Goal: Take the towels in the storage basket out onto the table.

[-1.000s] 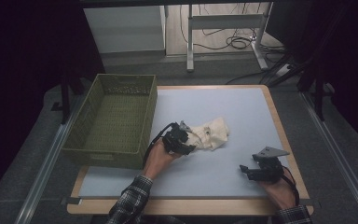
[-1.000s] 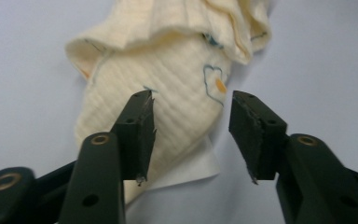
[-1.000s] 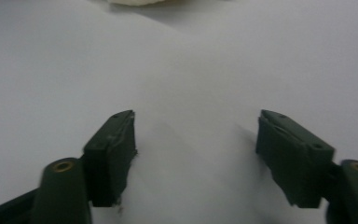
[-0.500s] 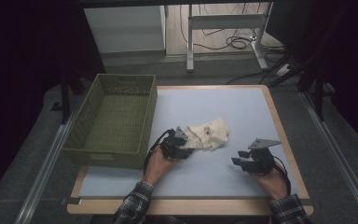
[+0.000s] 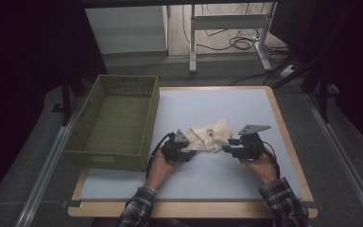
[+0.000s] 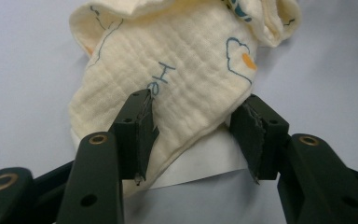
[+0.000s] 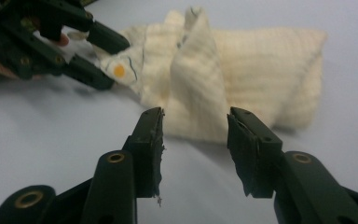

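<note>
We see the cream cloth (image 5: 210, 135) crumpled near the middle of the table (image 5: 246, 179). Its corner lies between the left claw (image 6: 198, 135)'s half-open jaws, unpinched. The right claw (image 7: 195, 140), just narrowed with nothing between its jaws, stops just short. The left gripper view reveals blue printed lettering.

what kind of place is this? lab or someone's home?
Probably a lab or data-collection rig, not a home: a bare table with a wooden rim stands among dark curtains, metal floor rails run beside it, and loose cables lie on the floor behind. Only a cloth and a basket are set out.
</note>
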Available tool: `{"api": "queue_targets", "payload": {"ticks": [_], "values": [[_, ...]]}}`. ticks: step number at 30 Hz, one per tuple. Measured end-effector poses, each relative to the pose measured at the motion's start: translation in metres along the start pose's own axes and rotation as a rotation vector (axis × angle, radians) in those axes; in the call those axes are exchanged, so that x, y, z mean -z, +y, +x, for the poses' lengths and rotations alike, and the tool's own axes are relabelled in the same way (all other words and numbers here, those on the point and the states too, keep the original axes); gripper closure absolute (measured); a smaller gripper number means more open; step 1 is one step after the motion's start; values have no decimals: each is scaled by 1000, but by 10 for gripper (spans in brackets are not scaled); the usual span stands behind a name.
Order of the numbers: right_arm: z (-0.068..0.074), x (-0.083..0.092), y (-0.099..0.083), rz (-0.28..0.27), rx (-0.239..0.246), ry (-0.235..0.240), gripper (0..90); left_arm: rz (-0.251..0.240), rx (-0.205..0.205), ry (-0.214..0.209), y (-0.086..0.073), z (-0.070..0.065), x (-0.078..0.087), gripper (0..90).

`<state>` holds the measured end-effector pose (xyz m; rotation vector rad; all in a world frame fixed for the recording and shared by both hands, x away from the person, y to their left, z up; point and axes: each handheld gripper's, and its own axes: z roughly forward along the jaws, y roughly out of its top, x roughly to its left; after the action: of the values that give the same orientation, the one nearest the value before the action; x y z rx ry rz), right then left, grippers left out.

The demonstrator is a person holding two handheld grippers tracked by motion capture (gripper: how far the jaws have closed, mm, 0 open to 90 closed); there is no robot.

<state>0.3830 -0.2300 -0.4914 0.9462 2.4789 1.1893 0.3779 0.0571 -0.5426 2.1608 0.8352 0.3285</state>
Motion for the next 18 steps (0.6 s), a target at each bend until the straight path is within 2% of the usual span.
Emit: {"api": "queue_targets", "payload": {"ticks": [5,8,10,13,14,18], "values": [[3,-17,18,12,27,-12,518,1,-4,2,0,0,0,497],[3,-28,26,27,46,-37,525,1,-7,4,0,0,0,497],[4,-34,28,46,53,-45,585,1,-5,2,0,0,0,498],[7,-40,28,87,87,-82,789,0,-4,4,0,0,0,504],[8,-39,27,92,91,-84,827,0,-3,4,0,0,0,506],[7,-25,20,62,79,-77,856,-4,6,4,0,0,0,522]]}}
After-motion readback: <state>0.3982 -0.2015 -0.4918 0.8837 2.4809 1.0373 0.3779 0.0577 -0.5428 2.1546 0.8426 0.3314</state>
